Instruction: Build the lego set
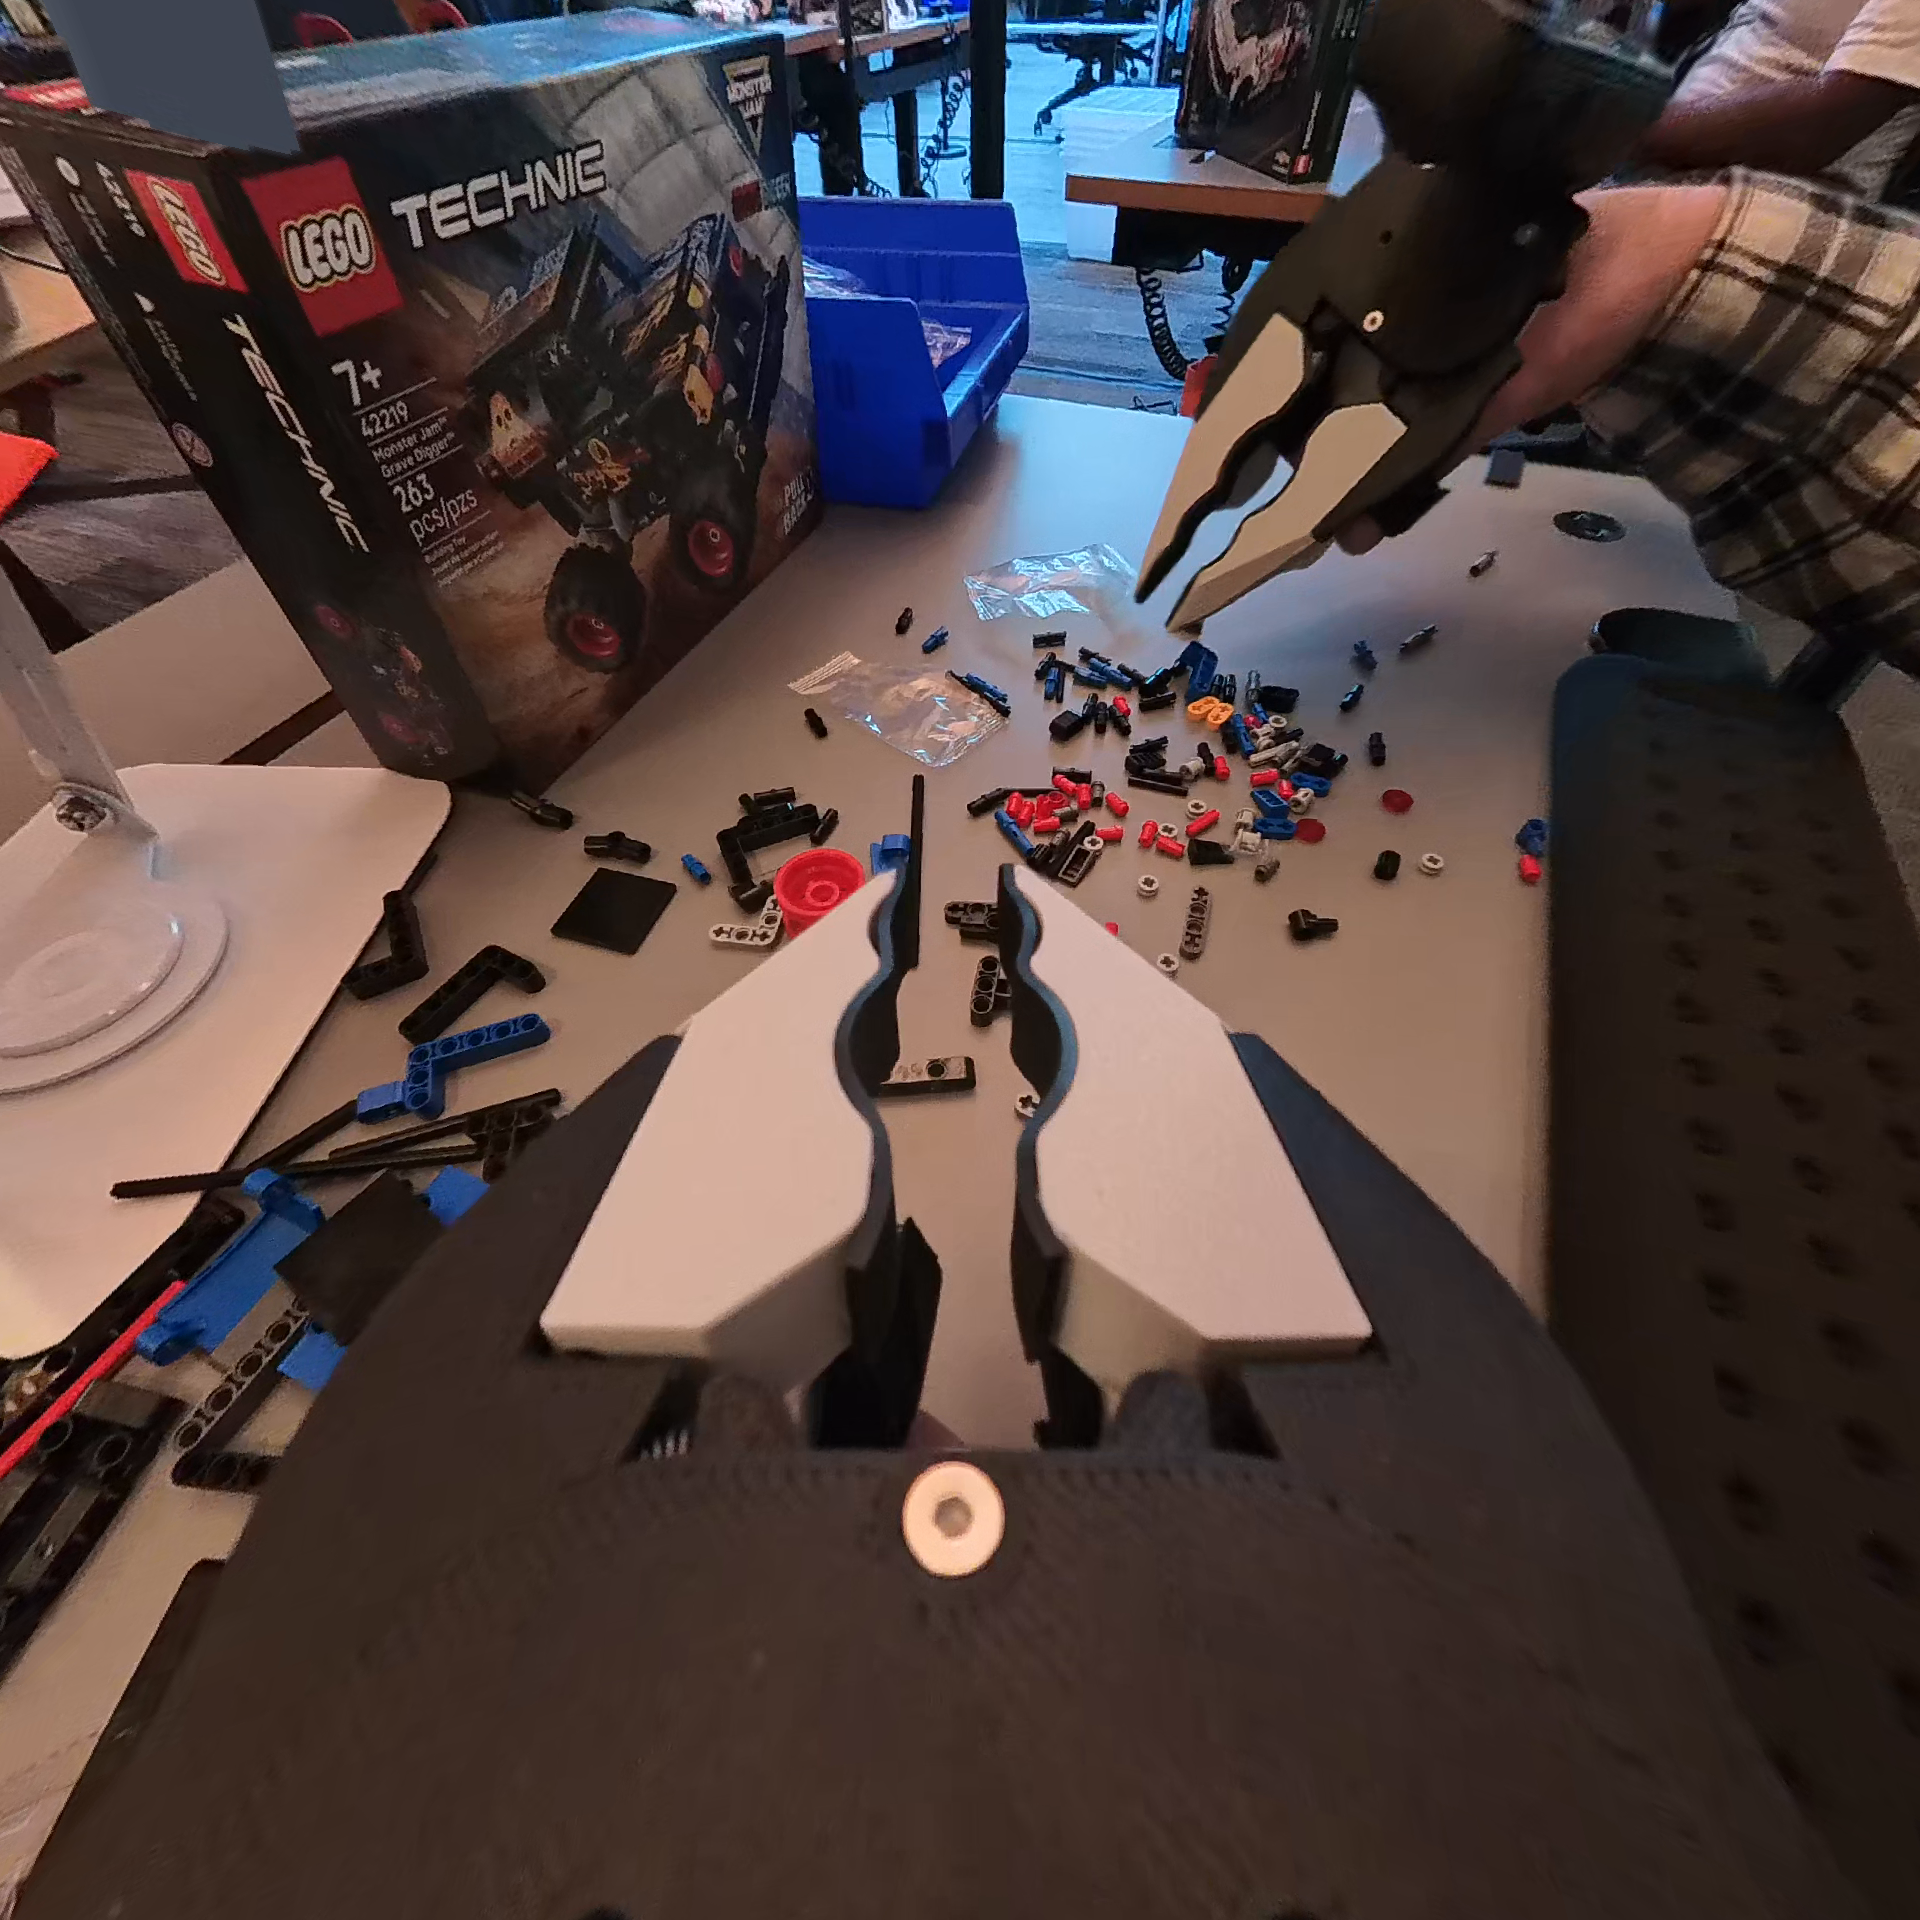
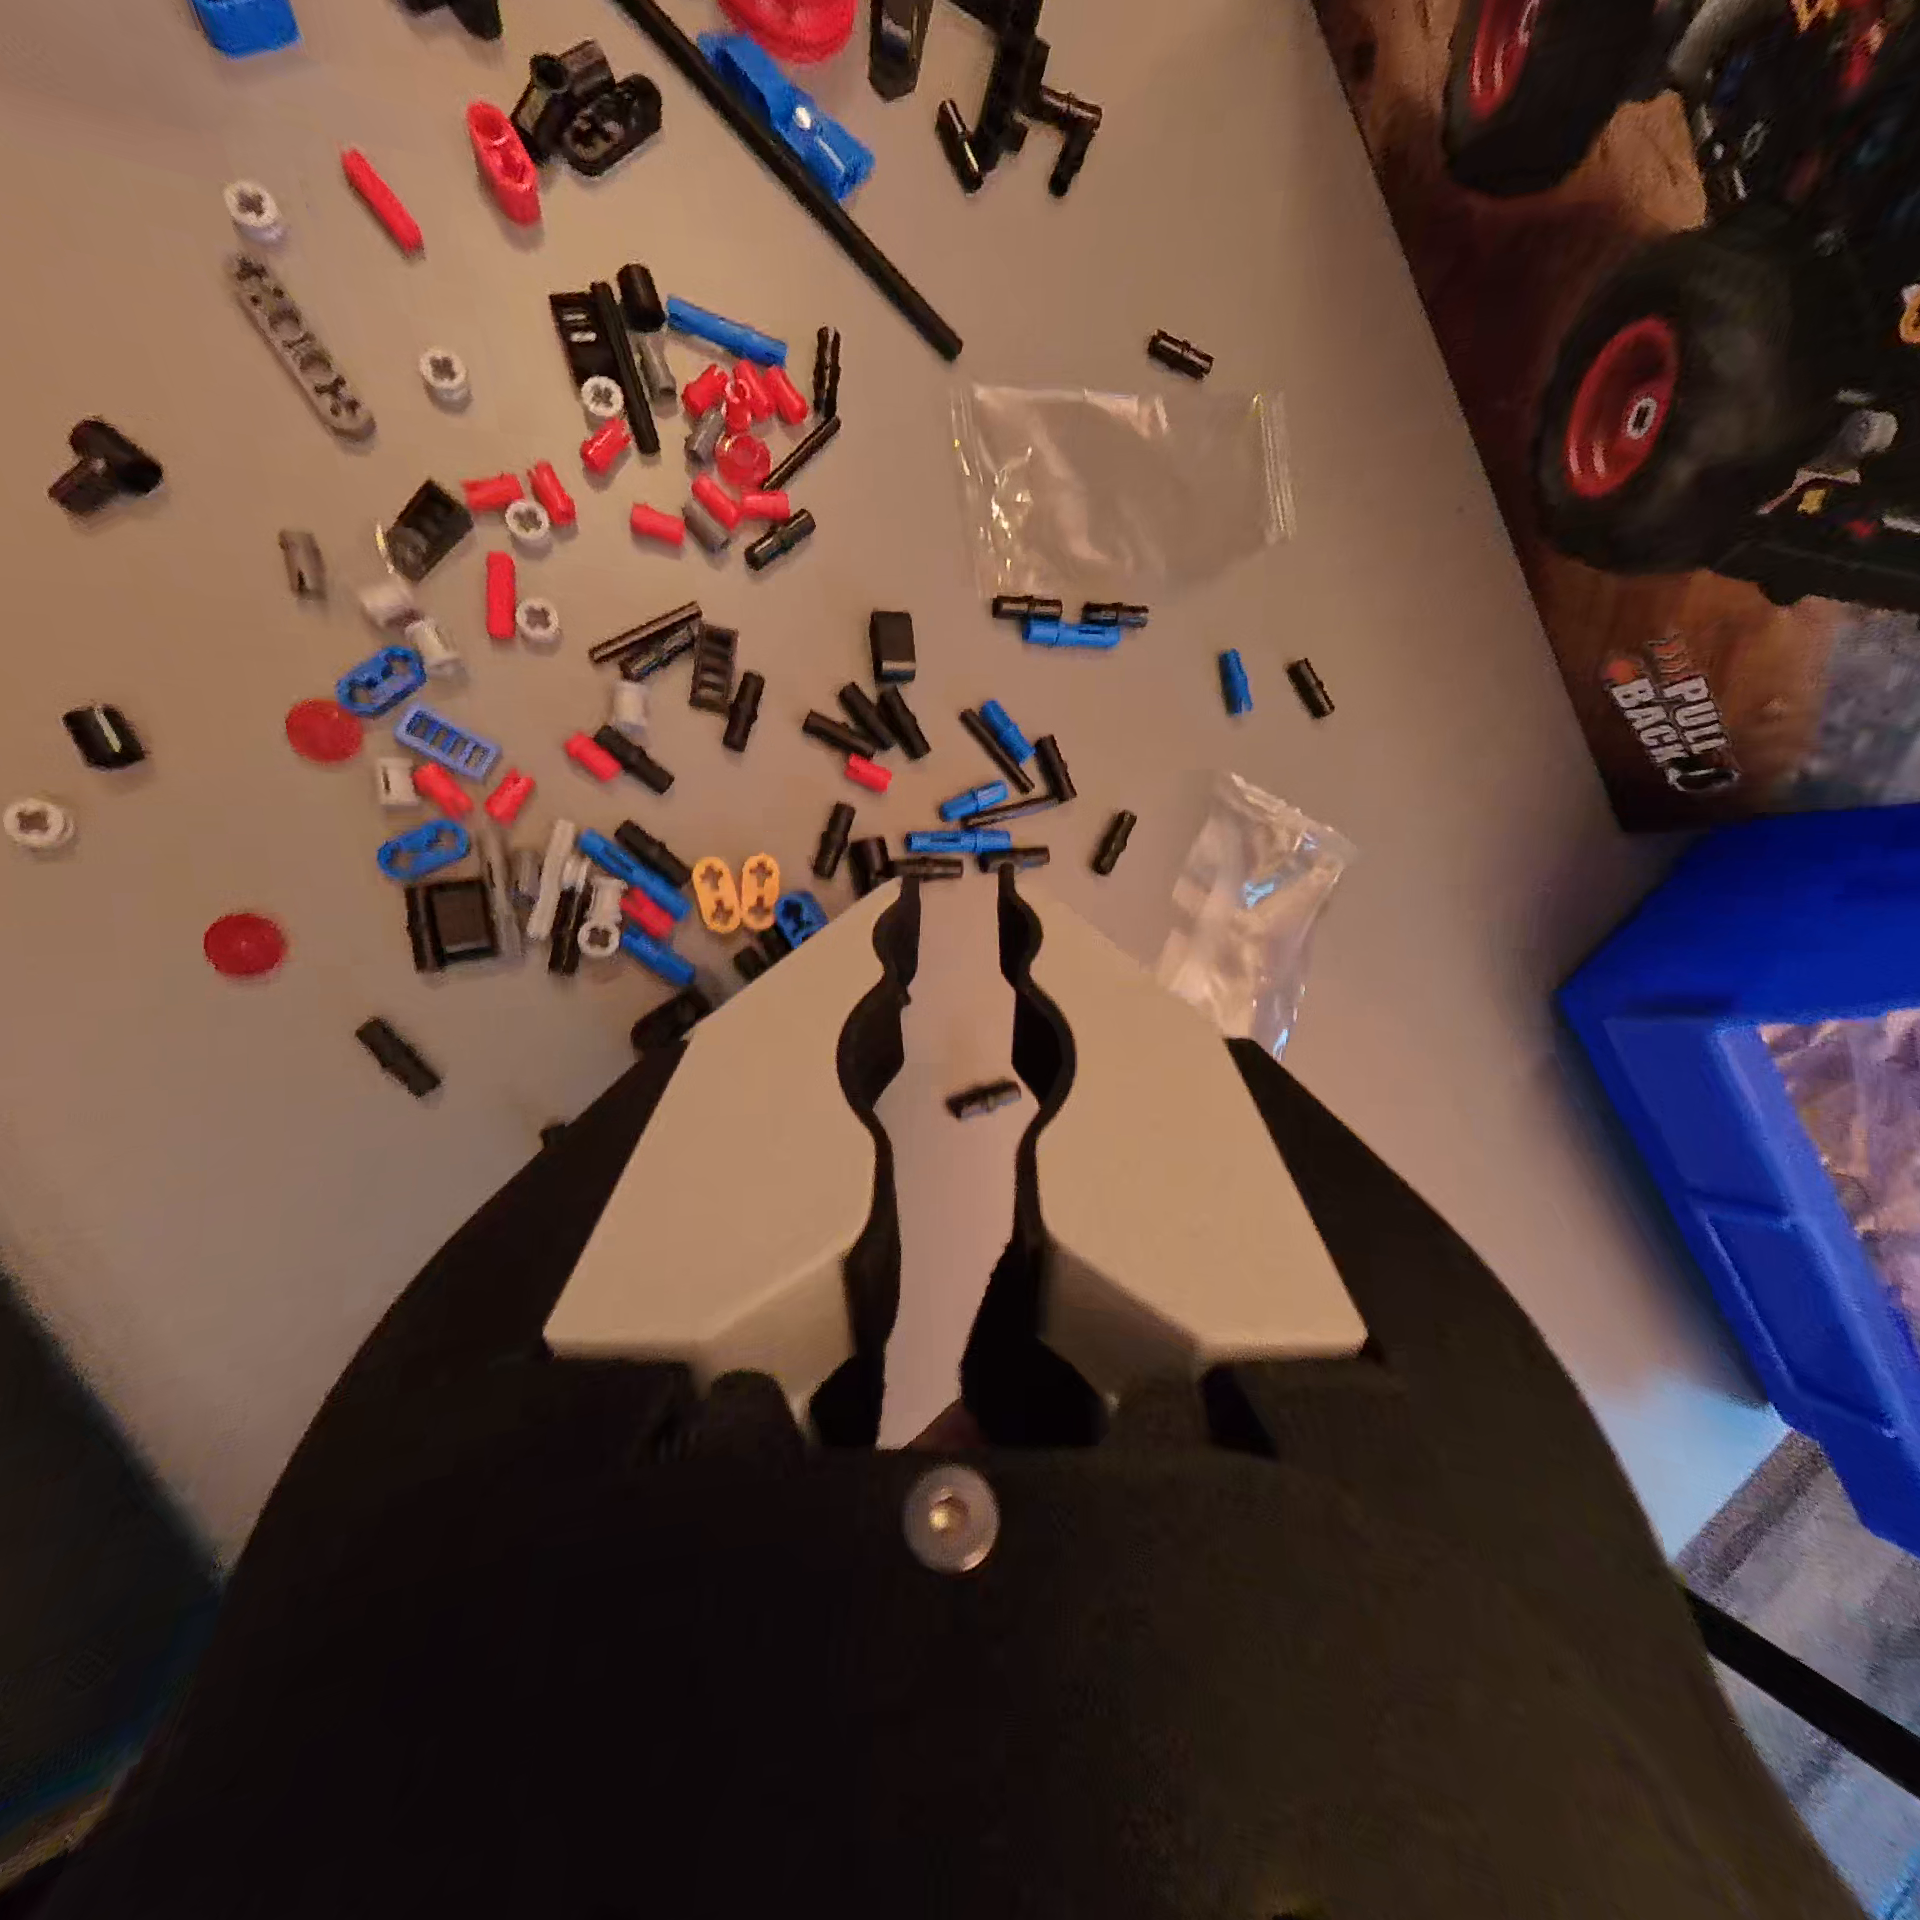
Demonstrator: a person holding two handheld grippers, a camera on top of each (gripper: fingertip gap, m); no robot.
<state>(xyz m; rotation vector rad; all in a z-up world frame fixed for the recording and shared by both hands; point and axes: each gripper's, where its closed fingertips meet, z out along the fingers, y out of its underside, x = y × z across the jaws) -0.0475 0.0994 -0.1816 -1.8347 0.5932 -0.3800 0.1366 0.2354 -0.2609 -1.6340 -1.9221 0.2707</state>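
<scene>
Hovering right claw [image 2: 961, 883], jaws parted and empty, low over the scattered pins [image 2: 665, 644] on the tabletop [image 2: 1091, 260], likely picking one out. Waiting left claw [image 1: 951, 883], also parted and empty, above the beams [image 1: 473, 1039]. Propping box [image 1: 468, 416] upright for reference.

A pale grey counter [image 1: 1299, 1091] fills the middle of the left wrist view. Beyond its far edge, in the upper part of the frame, other wooden-edged tables [image 1: 1174, 187] stand on dark legs [image 1: 987, 94], with bluish light falling on the floor [image 1: 1081, 301] between them. A coiled black cable [image 1: 1164, 322] hangs below one table. At the left edge a white lamp base [image 1: 260, 935] rests on the counter. At the right edge sits a dark perforated chair back [image 1: 1745, 1039].
</scene>
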